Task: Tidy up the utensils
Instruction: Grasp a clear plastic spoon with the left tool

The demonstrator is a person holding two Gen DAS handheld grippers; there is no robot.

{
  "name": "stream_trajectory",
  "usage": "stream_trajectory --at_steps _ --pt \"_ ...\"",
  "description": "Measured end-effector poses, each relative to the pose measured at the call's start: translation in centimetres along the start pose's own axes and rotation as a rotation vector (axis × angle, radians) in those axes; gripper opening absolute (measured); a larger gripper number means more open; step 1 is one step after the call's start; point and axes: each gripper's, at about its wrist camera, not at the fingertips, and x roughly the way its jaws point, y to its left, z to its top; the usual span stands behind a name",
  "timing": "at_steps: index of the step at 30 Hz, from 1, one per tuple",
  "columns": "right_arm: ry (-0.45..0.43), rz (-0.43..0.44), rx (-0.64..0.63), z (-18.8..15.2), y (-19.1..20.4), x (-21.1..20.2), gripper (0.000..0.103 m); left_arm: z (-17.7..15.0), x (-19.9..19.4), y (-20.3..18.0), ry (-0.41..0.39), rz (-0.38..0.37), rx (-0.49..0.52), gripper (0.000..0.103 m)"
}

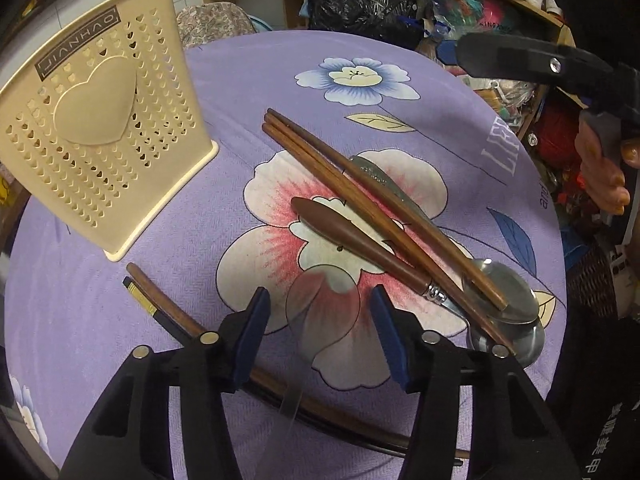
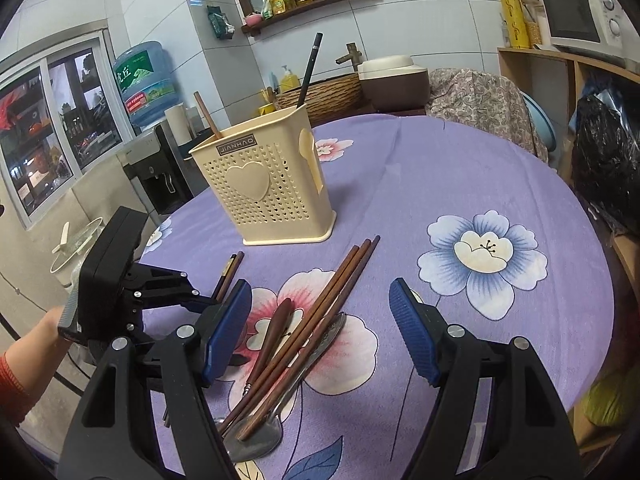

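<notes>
My left gripper points down at the table, jaws open. A clear plastic spoon lies flat between its blue pads, and neither pad presses on it. A brown and a black chopstick run under the left finger. Further out lies a pile: brown chopsticks, a wood-handled utensil and a metal spoon. My right gripper hovers open over that pile with nothing held. The cream utensil holder stands upright behind it, with a black chopstick and a brown one inside.
The round table has a purple flowered cloth. A hand holds the left gripper's black body at the table's left edge. Shelves with bags stand behind the table, and a water dispenser beyond the holder.
</notes>
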Motion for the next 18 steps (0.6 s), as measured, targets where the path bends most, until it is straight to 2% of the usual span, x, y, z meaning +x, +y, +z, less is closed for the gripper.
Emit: stream_trajectory --at_steps 3,8,13,15,18 --pt "0.013 -0.005 0.011 -0.2 -0.2 0.2 0.071 0.2 0.1 -0.4 0.001 0.001 -0.006 0.037" --pt "0.030 -0.010 0.030 -0.5 -0.3 0.6 0.071 0.9 0.0 -0.6 -0.013 0.031 -0.071 0.036" --pt "0.043 -0.028 0.023 -0.6 0.0 0.9 0.071 1.5 -2.2 1.6 -0.109 0.075 -0.284 0.036" --pt "0.054 -0.031 0.021 -0.6 0.1 1.2 0.071 1.3 -3.8 3.0 -0.161 0.100 -0.392 0.036" --pt "0.071 -0.027 0.009 -0.7 0.6 1.7 0.071 0.5 -6.6 4.4 -0.250 0.152 -0.502 0.036"
